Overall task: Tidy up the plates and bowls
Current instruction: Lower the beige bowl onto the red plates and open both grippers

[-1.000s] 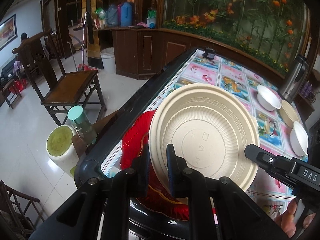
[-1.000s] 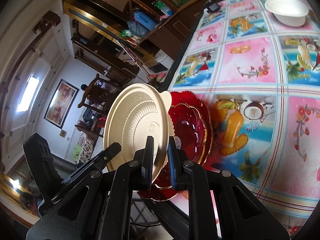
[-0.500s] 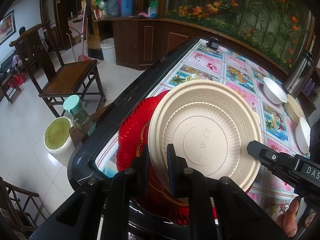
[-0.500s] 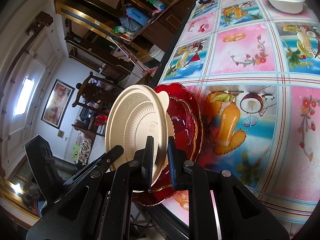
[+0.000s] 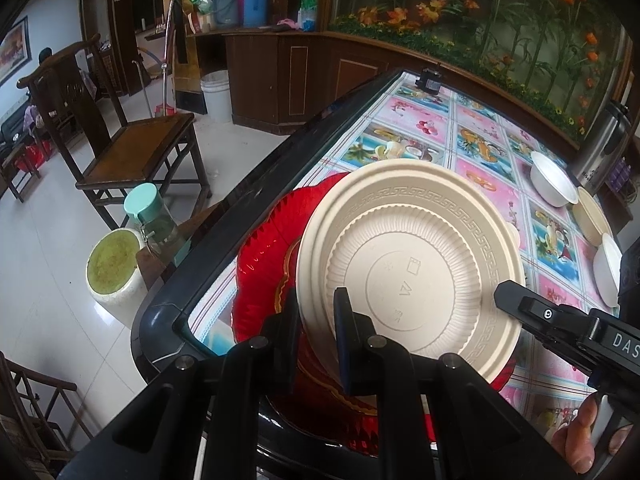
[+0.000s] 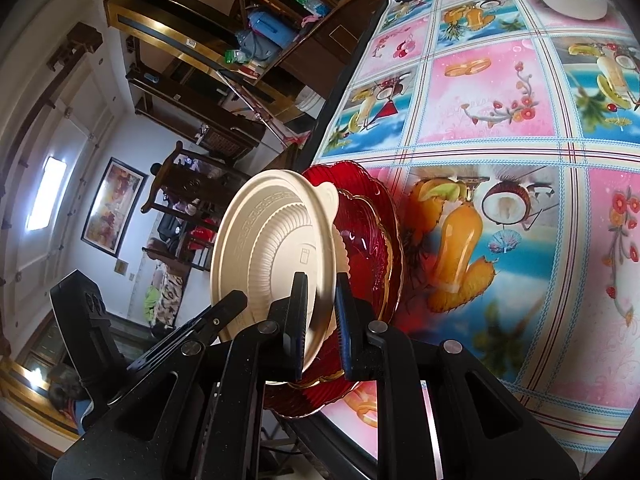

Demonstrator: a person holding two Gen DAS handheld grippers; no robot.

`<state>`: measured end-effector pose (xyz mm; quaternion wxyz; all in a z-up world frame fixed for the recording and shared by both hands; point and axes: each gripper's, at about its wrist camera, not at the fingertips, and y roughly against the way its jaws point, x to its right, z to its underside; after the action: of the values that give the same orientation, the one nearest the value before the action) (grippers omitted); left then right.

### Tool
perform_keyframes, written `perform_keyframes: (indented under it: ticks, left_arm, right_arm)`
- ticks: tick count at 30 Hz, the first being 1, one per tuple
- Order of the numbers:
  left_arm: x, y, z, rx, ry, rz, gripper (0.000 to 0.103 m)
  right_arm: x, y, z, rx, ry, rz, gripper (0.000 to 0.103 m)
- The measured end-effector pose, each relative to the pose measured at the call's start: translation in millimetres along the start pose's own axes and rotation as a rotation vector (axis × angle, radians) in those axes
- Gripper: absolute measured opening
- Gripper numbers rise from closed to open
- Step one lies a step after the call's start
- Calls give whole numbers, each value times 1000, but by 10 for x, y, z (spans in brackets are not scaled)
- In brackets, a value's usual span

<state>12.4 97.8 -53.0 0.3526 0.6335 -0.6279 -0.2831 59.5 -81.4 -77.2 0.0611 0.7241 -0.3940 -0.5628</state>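
Both tools pinch the same cream plate (image 5: 408, 264) by its rim: the left tool (image 5: 318, 336) closes on its lower edge at the centre bottom of the left wrist view, and the right tool (image 6: 320, 312) clamps the rim at the centre bottom of the right wrist view, where the plate (image 6: 272, 248) stands tilted on edge, its ribbed underside towards the lens. In the left wrist view the right tool's black body (image 5: 568, 324) comes in from the lower right.

Compared with a second ago, the plate now covers more of the red plate (image 5: 264, 264) beneath it, so it has come in over that dish near the tabletop's (image 6: 500, 92) near corner. In the right wrist view the red plate (image 6: 368, 236) sits just behind the cream one. I judge this as stacking plates together; the lowering and release are not yet done. White and cream bowls (image 5: 554, 178) wait at the right edge, well apart.
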Motion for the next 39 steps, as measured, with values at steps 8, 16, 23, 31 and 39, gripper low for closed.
perform_keyframes:
  ticks: [8, 16, 23, 31, 39]
  left_arm:
    - [-11, -73, 21, -22, 2, 3, 16]
    - [-10, -29, 22, -2, -11, -28, 19]
    - [-56, 129, -14, 68, -15, -82, 49]
    - [33, 161, -49, 90, -32, -95, 49]
    - [319, 260, -33, 117, -105, -86, 50]
  right_arm:
    - [40, -59, 17, -9, 5, 20, 15]
    - [-90, -45, 66, 24, 117, 95, 18]
    - [-177, 185, 30, 93, 203, 120, 37]
    - [24, 499, -41, 199, 178, 143, 37]
    - [295, 824, -102, 279, 130, 183, 37]
